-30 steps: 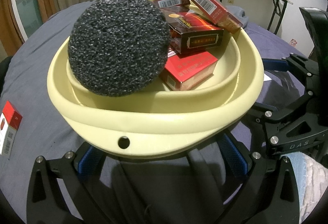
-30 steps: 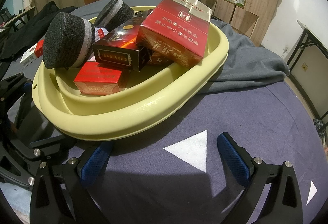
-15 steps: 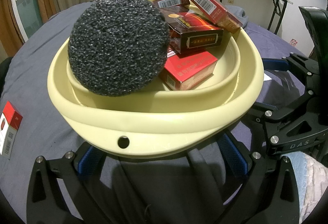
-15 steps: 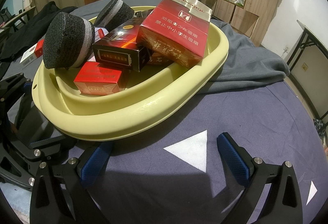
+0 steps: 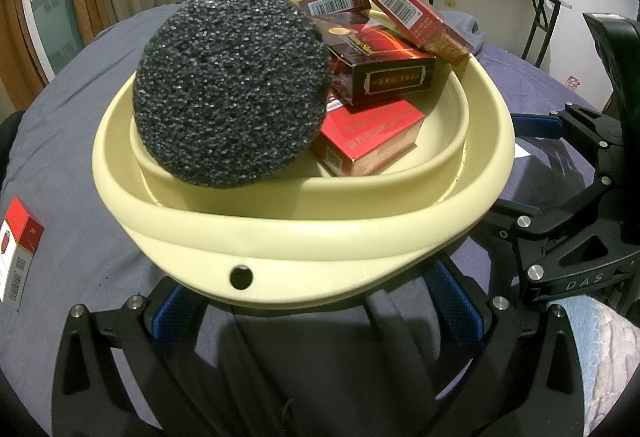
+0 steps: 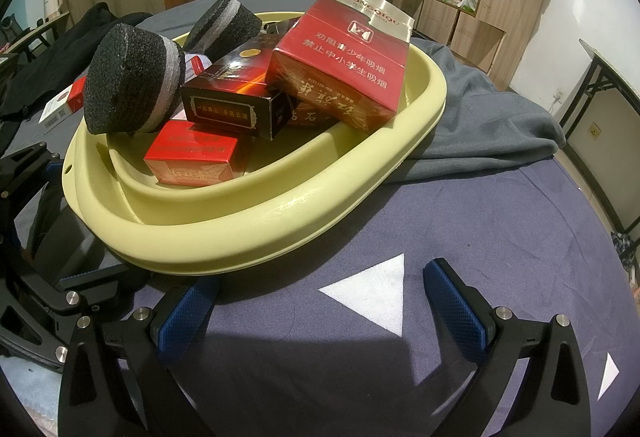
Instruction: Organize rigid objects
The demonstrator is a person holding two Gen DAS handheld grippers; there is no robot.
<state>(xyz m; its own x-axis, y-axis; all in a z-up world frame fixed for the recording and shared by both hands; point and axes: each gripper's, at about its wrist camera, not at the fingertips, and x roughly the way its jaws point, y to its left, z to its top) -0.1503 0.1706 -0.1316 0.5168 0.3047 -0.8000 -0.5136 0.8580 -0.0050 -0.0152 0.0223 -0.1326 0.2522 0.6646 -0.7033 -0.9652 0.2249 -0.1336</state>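
Pale yellow basin (image 5: 304,237) w/ black speckled sponges (image 5: 232,89), one grey-banded; red and dark maroon cigarette packs (image 6: 340,61), gold print. Blue-grey cloth (image 6: 500,237) w/ white triangles. Blue gripper pads (image 6: 456,297).

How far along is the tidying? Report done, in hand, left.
Done: two black sponges and several cigarette boxes sit in the yellow basin. In hand: nothing; left tool and right tool are open. Left: a red-and-white pack lies on the cloth outside the basin.

yellow basin (image 5: 304,237) holds black sponge (image 5: 232,89), red boxes (image 5: 372,133).
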